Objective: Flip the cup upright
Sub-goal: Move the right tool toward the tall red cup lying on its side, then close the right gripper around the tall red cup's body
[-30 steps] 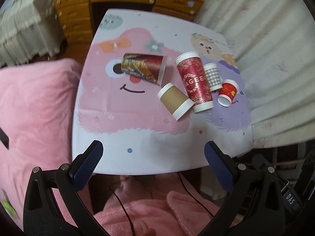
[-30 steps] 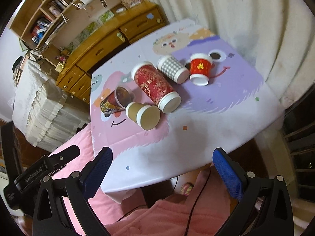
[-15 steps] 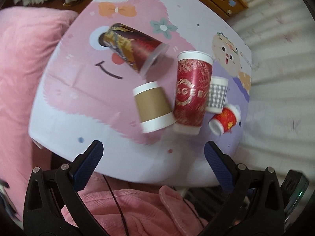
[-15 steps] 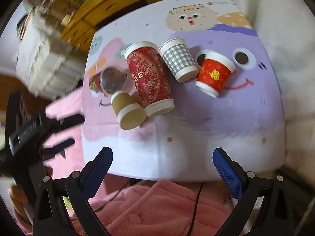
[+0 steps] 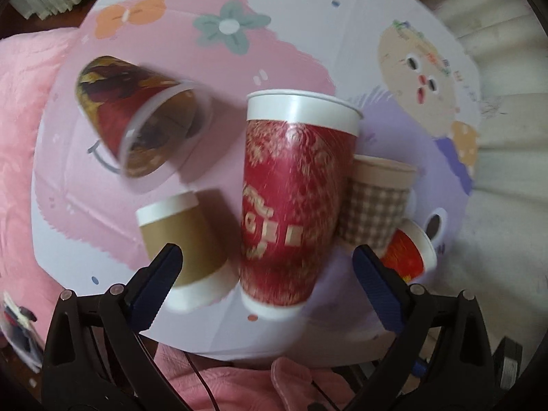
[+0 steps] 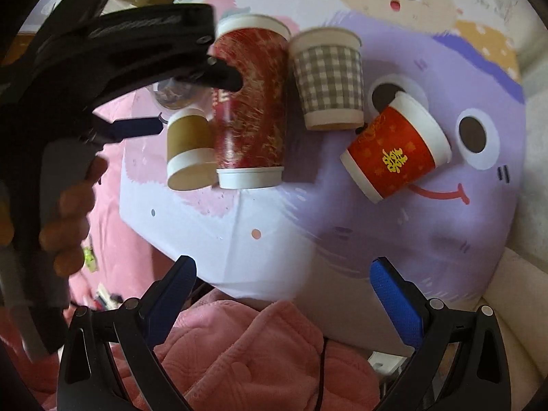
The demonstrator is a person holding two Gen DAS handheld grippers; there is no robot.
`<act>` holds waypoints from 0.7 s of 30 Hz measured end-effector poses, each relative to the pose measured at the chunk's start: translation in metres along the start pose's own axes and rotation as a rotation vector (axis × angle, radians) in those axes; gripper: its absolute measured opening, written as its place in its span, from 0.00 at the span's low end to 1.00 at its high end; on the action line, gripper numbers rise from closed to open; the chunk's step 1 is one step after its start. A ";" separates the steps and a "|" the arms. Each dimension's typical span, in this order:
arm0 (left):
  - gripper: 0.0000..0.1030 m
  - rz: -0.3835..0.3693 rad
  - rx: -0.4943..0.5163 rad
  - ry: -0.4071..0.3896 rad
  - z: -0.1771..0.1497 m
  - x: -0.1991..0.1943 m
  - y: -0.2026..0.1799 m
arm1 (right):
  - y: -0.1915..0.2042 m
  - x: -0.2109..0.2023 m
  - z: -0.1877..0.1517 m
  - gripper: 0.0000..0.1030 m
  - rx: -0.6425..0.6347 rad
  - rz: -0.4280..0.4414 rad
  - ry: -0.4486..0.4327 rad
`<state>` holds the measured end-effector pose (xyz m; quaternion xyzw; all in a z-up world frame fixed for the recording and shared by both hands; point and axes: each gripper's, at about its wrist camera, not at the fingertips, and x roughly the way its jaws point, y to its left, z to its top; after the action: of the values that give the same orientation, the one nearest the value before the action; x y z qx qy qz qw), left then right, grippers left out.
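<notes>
A: Step in hand, by my reading: the approach. No cup gripped. Left gripper point(image 5: 267, 270) hung spread wide over the desk's point(image 6: 274, 239) near edge, nothing between its fingers. Right gripper point(image 6: 282, 282) likewise wide apart and empty, off the near edge.

B: Cups?

A: Five, all on their sides, none upright. Tall red cup point(image 5: 291, 205) lay mid-desk, base toward the near edge. Brown kraft cup point(image 5: 181, 239) touching it on its left; grey checked cup point(image 6: 328, 78) just beside it on its right. Small red cup point(image 6: 394, 147) nearer the right edge, apart from the rest. Clear-lidded patterned cup point(image 5: 137, 116) toward the far left.

B: Which first?

A: Couldn't tell for certain. The left gripper's fingers framed the tall red and kraft cups, so likely one of those.

B: Next move?

A: Judged: lower, straddle one cup's body, close gently, since paper walls crush, then rotate it onto its base. Neighbours touching may roll.
</notes>
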<state>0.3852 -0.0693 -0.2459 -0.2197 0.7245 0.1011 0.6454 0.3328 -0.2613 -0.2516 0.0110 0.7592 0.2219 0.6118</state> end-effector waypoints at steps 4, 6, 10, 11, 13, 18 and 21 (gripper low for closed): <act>0.96 0.052 0.013 0.028 0.017 0.021 -0.009 | -0.012 0.007 0.008 1.00 0.006 0.015 0.028; 0.95 0.064 0.009 0.063 0.025 0.030 -0.012 | -0.016 0.010 0.010 1.00 0.009 0.019 0.039; 0.93 0.028 -0.017 0.109 0.038 0.043 -0.018 | -0.024 0.017 0.012 1.00 0.039 0.021 0.049; 0.89 0.028 -0.009 0.112 0.040 0.044 -0.020 | -0.026 0.016 0.013 1.00 0.047 0.018 0.048; 0.79 0.018 0.004 0.117 0.042 0.046 -0.025 | -0.026 0.014 0.013 1.00 0.056 0.014 0.041; 0.70 0.037 0.024 0.119 0.044 0.048 -0.036 | -0.030 0.010 0.014 1.00 0.067 0.010 0.036; 0.70 0.059 0.028 0.130 0.042 0.049 -0.037 | -0.031 0.004 0.015 1.00 0.067 0.006 0.035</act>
<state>0.4354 -0.0932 -0.2952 -0.1954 0.7723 0.0955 0.5969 0.3536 -0.2829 -0.2682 0.0300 0.7768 0.1985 0.5968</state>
